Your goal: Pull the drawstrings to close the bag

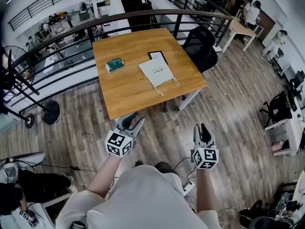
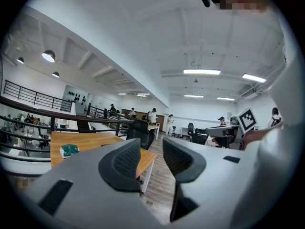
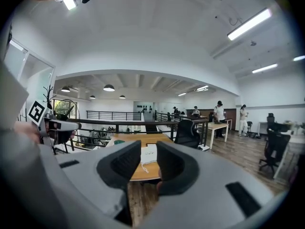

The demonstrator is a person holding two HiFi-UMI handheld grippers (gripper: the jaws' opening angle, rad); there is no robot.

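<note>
A white drawstring bag (image 1: 157, 72) lies flat on the wooden table (image 1: 128, 87), its cords (image 1: 167, 87) trailing toward the near edge. Both grippers hover over the floor in front of the table, well short of the bag. My left gripper (image 1: 135, 123) is open with a narrow empty gap. My right gripper (image 1: 202, 130) is open too and holds nothing. In the right gripper view the bag (image 3: 148, 155) shows between the jaws of the right gripper (image 3: 148, 142), far off. The left gripper (image 2: 151, 140) faces the table's right corner (image 2: 145, 157); no bag shows there.
A green packet (image 1: 115, 65) and a dark tablet (image 1: 157, 56) lie on the table beside the bag. A black office chair (image 1: 201, 46) stands at the table's right. A curved railing (image 1: 143, 14) runs behind, with a standing fan (image 1: 19, 75) at left.
</note>
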